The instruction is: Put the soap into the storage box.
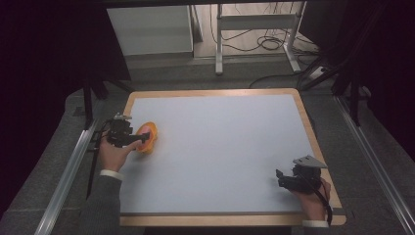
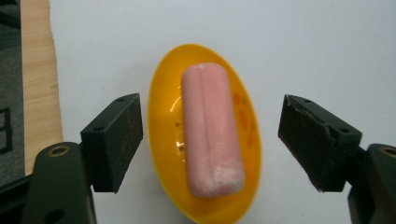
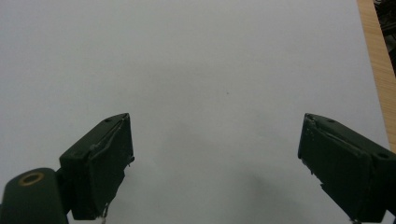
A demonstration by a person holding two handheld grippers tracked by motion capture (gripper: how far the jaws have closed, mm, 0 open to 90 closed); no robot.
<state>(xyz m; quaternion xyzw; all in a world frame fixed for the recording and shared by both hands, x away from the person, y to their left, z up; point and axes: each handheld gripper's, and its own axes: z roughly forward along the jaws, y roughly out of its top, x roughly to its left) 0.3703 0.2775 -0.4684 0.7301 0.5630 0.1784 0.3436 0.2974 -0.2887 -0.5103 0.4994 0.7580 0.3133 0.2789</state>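
left gripper [image 2: 210,140] jaws were wide apart, clear of the pink sausage-shaped piece [image 2: 212,130] in the yellow oval plastic dish [image 2: 161,116] | dish sat near the white mat's [image 1: 220,147] left edge | I'd back off straight (no nudging the rim) | right gripper [image 3: 215,158] gaped, empty

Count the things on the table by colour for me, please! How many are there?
Orange-yellow: 1, the oval dish
Pink: 1, the sausage-shaped roll lying in the dish
Black: 2, the left hand-held gripper and the right hand-held gripper
Total: 4
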